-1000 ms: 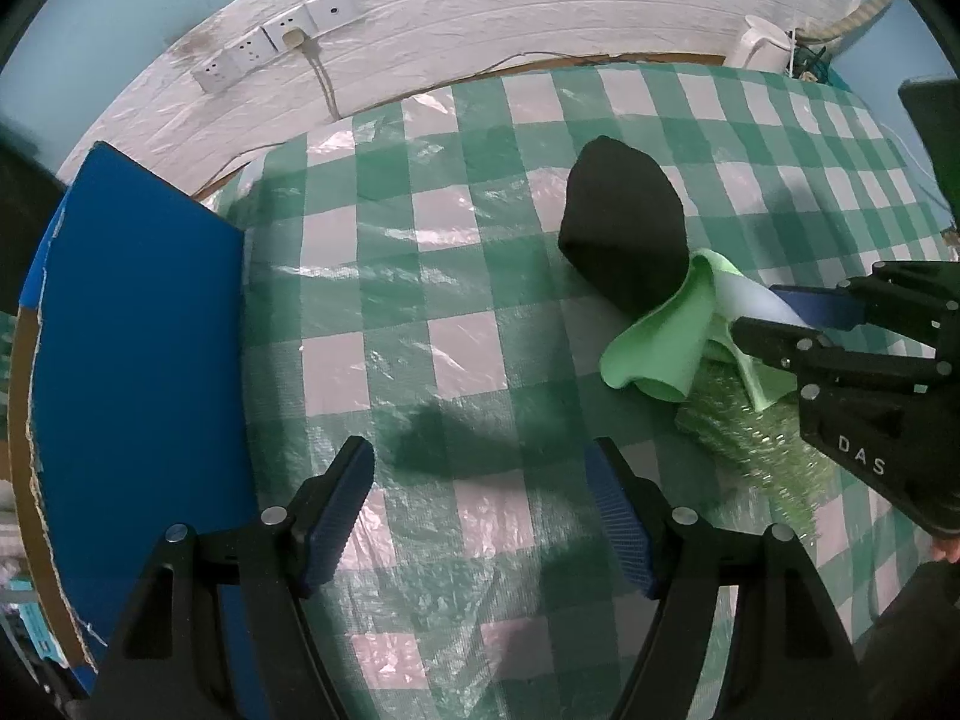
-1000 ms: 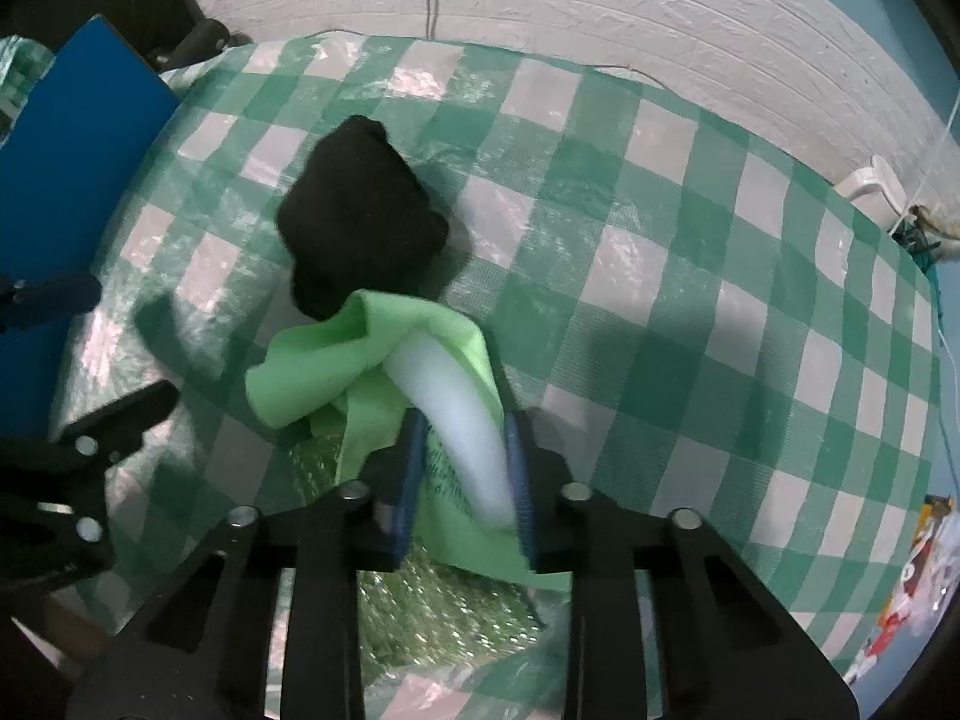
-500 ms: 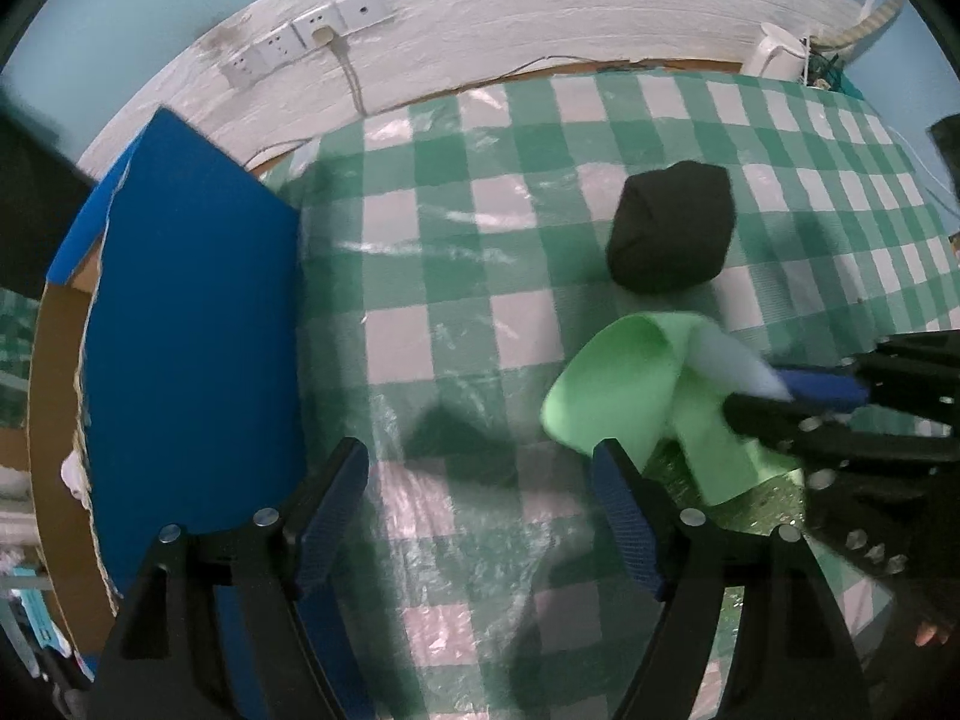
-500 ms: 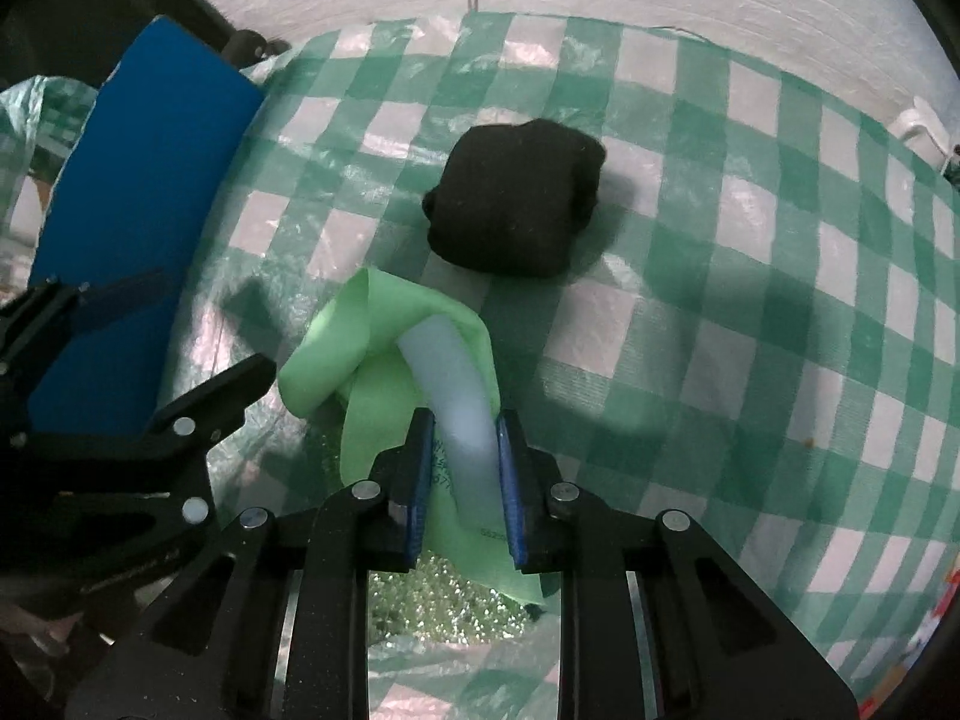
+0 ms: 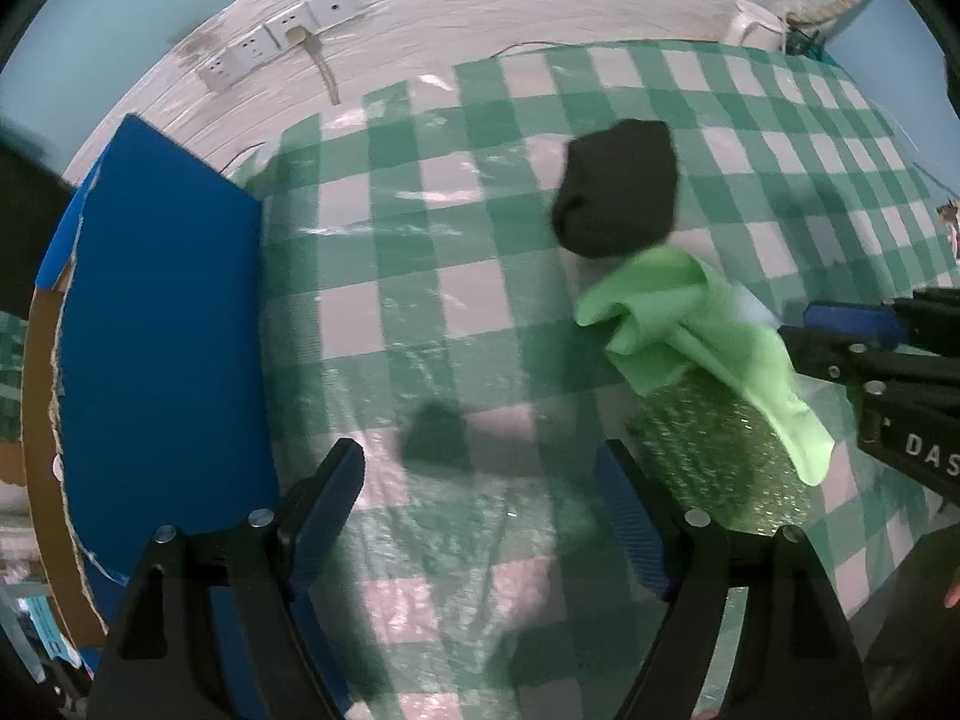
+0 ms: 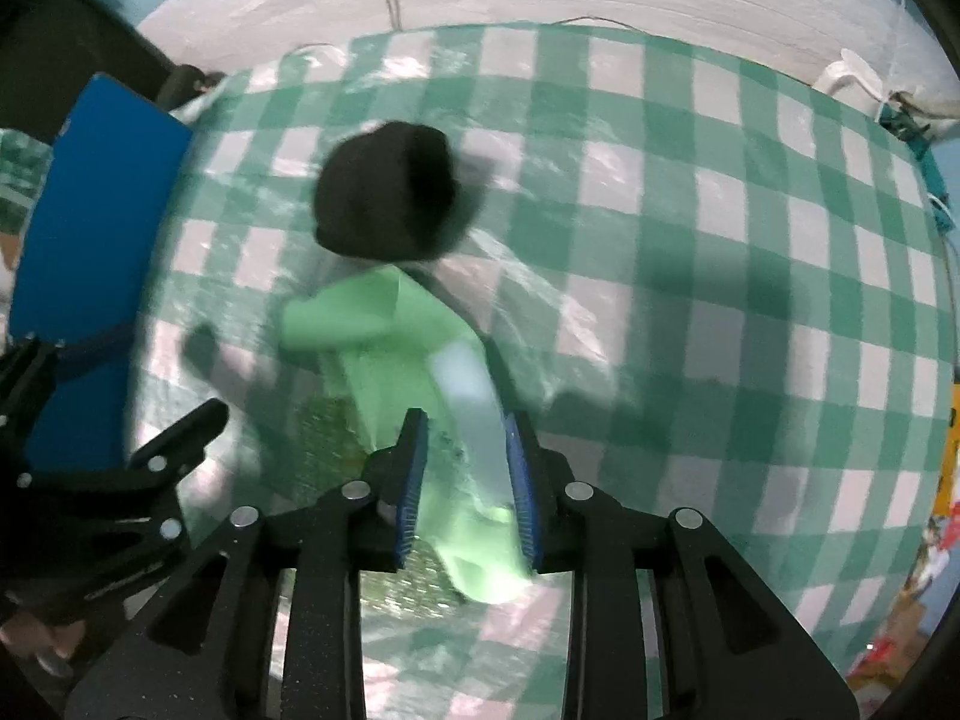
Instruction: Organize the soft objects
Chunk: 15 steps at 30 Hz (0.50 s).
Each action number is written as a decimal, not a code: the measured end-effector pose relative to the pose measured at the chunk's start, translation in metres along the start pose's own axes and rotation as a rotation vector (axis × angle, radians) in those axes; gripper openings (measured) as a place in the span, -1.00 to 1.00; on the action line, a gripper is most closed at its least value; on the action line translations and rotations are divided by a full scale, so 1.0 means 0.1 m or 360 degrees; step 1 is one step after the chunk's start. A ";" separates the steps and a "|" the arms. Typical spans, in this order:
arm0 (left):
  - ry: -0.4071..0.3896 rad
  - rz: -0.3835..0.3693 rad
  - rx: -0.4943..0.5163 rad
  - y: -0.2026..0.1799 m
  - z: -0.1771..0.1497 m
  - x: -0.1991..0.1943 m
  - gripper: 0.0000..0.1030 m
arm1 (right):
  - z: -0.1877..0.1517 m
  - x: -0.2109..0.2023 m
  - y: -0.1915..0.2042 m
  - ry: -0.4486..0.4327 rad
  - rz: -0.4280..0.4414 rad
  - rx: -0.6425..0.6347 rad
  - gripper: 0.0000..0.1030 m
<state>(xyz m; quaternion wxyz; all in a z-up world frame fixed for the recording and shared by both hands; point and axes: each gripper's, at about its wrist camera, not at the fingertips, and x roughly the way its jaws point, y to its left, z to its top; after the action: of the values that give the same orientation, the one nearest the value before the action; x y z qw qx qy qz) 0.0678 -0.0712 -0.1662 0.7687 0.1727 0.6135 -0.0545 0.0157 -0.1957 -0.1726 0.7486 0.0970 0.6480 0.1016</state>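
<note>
My right gripper point(image 6: 468, 468) holds a light green cloth point(image 6: 384, 324) with a white foam strip point(image 6: 468, 396) between its fingers; the jaws stand a little wider than before. The cloth point(image 5: 678, 324) drapes over a sheet of bubble wrap point(image 5: 714, 456) on the checked tablecloth. A black soft bundle point(image 5: 618, 186) lies just beyond it, also in the right wrist view point(image 6: 384, 192). My left gripper point(image 5: 480, 516) is open and empty above the cloth-covered table, left of the bubble wrap.
A blue cardboard box flap point(image 5: 162, 348) stands at the table's left edge, seen too in the right wrist view point(image 6: 90, 228). A white brick wall with a socket strip point(image 5: 282, 42) runs behind. A white object point(image 5: 753, 21) sits at the far right corner.
Both grippers dropped closer to the table again. The green cloth has come down onto the bubble wrap, and the right jaws have spread slightly around it.
</note>
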 end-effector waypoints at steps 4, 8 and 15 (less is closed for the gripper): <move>0.0022 -0.0056 0.0045 -0.17 -0.04 0.02 0.59 | -0.03 -0.02 -0.07 -0.0009 -0.0015 -0.0004 -0.21; 0.0068 -0.0126 0.0070 -0.36 -0.10 0.05 0.60 | -0.04 -0.10 -0.12 -0.0035 -0.0049 -0.0004 -0.04; 0.0153 -0.0248 -0.0017 -0.48 -0.11 0.18 0.60 | -0.09 -0.18 -0.21 -0.0050 -0.0067 -0.0013 -0.03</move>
<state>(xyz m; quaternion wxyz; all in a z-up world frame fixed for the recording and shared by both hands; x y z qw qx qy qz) 0.0481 -0.1105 -0.1956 0.7327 0.1229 0.6615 -0.1025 0.0051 -0.2204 -0.1623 0.7610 0.0819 0.6377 0.0868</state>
